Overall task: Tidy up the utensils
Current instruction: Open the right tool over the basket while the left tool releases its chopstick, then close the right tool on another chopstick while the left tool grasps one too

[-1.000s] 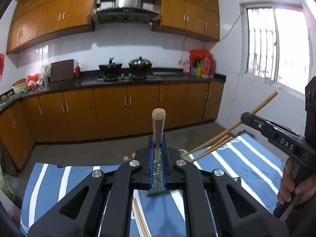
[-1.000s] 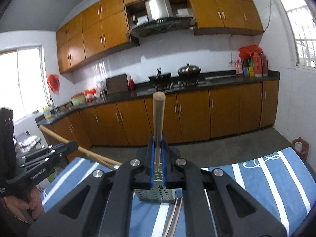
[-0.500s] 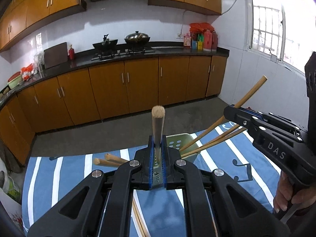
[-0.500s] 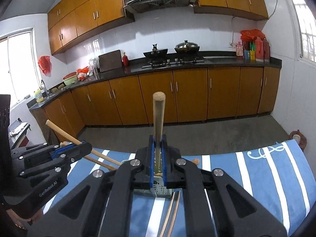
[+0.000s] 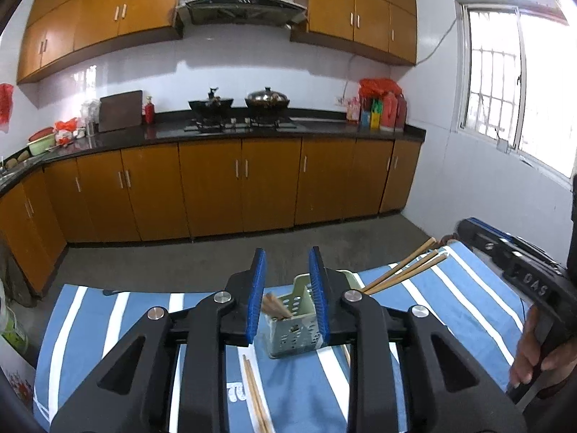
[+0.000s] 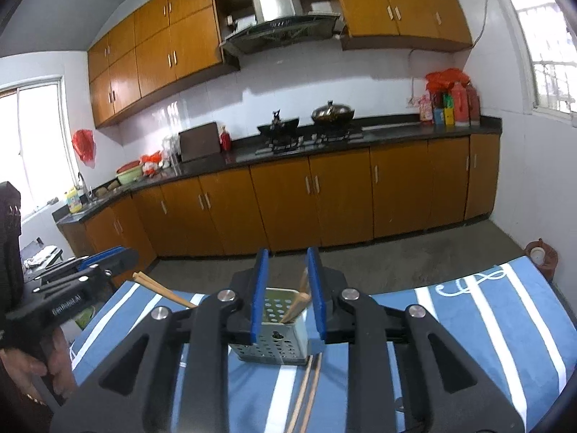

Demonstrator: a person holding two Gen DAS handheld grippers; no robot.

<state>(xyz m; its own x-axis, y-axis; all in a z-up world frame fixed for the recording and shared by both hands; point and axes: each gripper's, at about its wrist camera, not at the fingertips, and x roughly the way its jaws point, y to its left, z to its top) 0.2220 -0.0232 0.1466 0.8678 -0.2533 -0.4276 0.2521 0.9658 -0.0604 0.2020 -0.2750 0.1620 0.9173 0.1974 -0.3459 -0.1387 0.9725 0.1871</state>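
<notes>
A pale green perforated utensil holder (image 5: pixel 293 328) (image 6: pixel 277 339) stands on the blue striped tablecloth (image 5: pixel 450 310). Several wooden chopsticks (image 5: pixel 404 270) lean out of it to the right, others (image 5: pixel 276 305) to the left. My left gripper (image 5: pixel 286 259) hovers just above the holder, jaws opening, the pads pressing on nothing. My right gripper (image 6: pixel 287 259) hovers over it from the other side, jaws also opening. A chopstick (image 6: pixel 301 301) stands in the holder behind its pads, free of them. Each gripper shows in the other's view: right gripper (image 5: pixel 472 231), left gripper (image 6: pixel 122 256).
Loose chopsticks (image 5: pixel 254 393) (image 6: pixel 306 393) lie on the cloth in front of the holder. A person's hand (image 5: pixel 537 357) holds the right gripper's handle. Beyond the table's far edge are a bare floor and a row of wooden cabinets (image 5: pixel 234 187).
Both grippers were shut on an upright chopstick. Both now stand open, and those sticks are gone from the pads and rest in the holder.
</notes>
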